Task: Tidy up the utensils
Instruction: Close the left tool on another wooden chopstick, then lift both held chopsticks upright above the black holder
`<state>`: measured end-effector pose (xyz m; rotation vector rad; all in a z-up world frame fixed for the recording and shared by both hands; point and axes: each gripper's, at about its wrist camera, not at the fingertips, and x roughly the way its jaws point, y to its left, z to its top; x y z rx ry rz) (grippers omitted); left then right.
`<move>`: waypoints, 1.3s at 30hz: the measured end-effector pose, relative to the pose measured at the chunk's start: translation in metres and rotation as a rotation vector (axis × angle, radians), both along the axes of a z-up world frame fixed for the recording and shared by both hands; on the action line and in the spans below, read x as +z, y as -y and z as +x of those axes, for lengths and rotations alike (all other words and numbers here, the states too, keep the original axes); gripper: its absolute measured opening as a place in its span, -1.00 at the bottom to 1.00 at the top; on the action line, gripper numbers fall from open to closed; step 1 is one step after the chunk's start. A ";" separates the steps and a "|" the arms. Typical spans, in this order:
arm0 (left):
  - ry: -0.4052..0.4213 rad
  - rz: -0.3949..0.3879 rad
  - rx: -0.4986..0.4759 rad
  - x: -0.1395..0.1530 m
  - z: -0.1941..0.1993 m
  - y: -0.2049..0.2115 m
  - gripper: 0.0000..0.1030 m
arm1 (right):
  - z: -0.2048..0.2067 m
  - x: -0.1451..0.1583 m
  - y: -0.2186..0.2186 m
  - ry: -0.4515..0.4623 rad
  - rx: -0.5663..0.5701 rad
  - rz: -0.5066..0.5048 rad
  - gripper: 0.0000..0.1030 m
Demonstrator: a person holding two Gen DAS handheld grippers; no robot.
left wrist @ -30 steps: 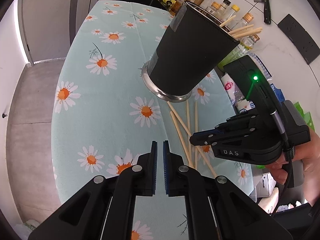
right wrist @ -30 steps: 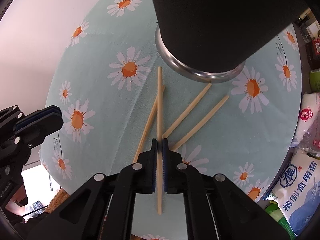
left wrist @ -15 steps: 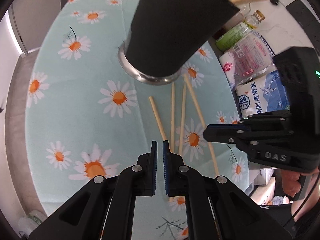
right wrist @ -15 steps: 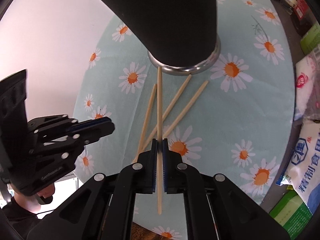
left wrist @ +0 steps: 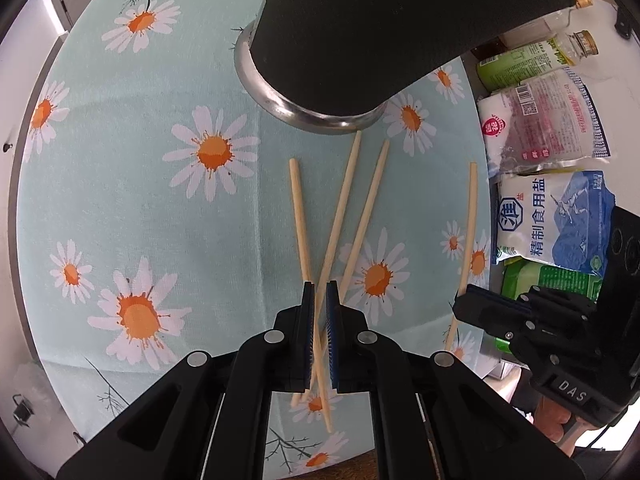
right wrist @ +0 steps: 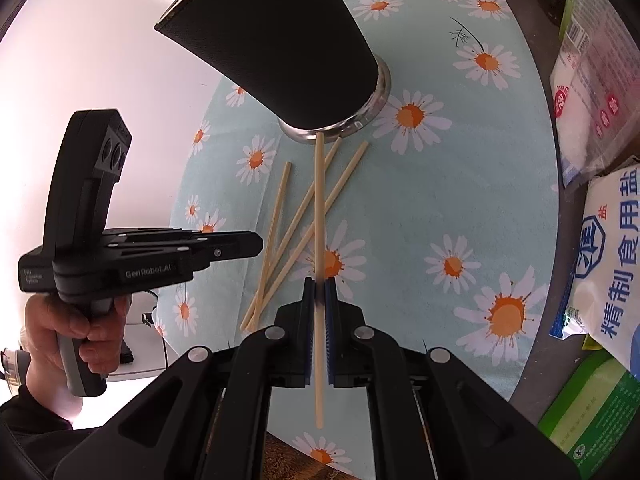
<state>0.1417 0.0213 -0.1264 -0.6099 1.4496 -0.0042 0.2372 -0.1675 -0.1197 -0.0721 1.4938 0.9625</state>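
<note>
Gripping slender wooden chopstick (right wrist: 319,216), right tongs (right wrist: 319,284)

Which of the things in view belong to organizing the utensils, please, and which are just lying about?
Part of the job:
- held chopstick, clamped in the right gripper
- three loose chopsticks on the cloth
- black utensil holder
- left gripper, above the loose chopsticks

Just lying about:
- blue salt bag
- white-and-pink bag
- green bottle
</note>
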 end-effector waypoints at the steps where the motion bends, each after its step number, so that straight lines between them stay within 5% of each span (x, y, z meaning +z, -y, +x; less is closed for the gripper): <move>1: -0.009 0.003 0.001 -0.002 0.001 0.001 -0.89 | 0.000 0.000 0.001 0.000 0.003 0.002 -0.89; 9: -0.044 0.069 0.002 -0.011 0.013 0.014 -0.87 | -0.004 0.004 0.004 -0.003 0.030 0.015 -0.89; 11: -0.054 0.074 0.000 -0.014 0.015 0.017 -0.62 | -0.004 0.003 0.005 -0.007 0.035 0.017 -0.89; 16: -0.038 0.117 -0.031 -0.014 0.020 0.028 -0.58 | -0.003 -0.001 0.004 -0.014 0.039 0.018 -0.89; 24: -0.030 0.122 -0.034 -0.016 0.020 0.027 -0.92 | -0.002 -0.006 0.006 -0.018 0.027 0.013 -0.89; 33: -0.009 0.173 -0.088 -0.015 0.021 0.032 -0.92 | -0.001 -0.002 0.009 -0.018 0.013 0.015 -0.89; 39: 0.032 0.138 -0.073 -0.001 0.011 0.017 -0.92 | -0.001 0.002 0.010 -0.017 0.003 0.027 -0.89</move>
